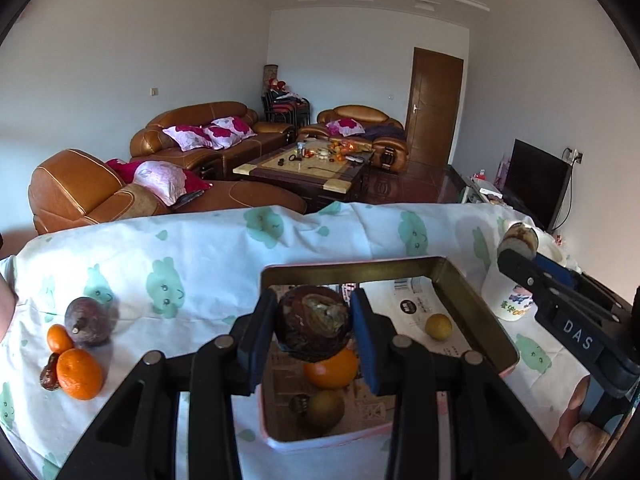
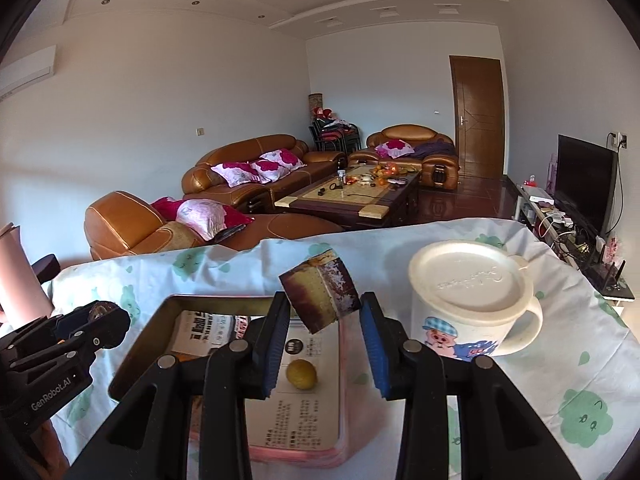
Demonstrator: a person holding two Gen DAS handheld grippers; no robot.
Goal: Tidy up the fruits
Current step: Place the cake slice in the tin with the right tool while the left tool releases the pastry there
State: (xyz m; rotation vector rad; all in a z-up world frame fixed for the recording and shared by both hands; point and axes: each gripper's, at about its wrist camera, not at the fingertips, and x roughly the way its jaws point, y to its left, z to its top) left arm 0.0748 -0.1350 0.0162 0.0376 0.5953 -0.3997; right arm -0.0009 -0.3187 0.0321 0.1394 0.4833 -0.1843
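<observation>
We hold a dark passion fruit (image 1: 314, 326) clamped in the left gripper (image 1: 314, 338) above the tin tray (image 1: 476, 308) at frame centre, presumably for dropping in, while the right gripper (image 2: 320, 344) carries a cut brown chunk (image 2: 320, 296) between wider-set jaws, contact unclear.

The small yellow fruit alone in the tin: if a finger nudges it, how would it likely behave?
The small yellow fruit looks round and smooth, so it would probably roll. It sits on glossy printed paper, which likely gives little grip. The tin has raised walls that should stop it.
</observation>
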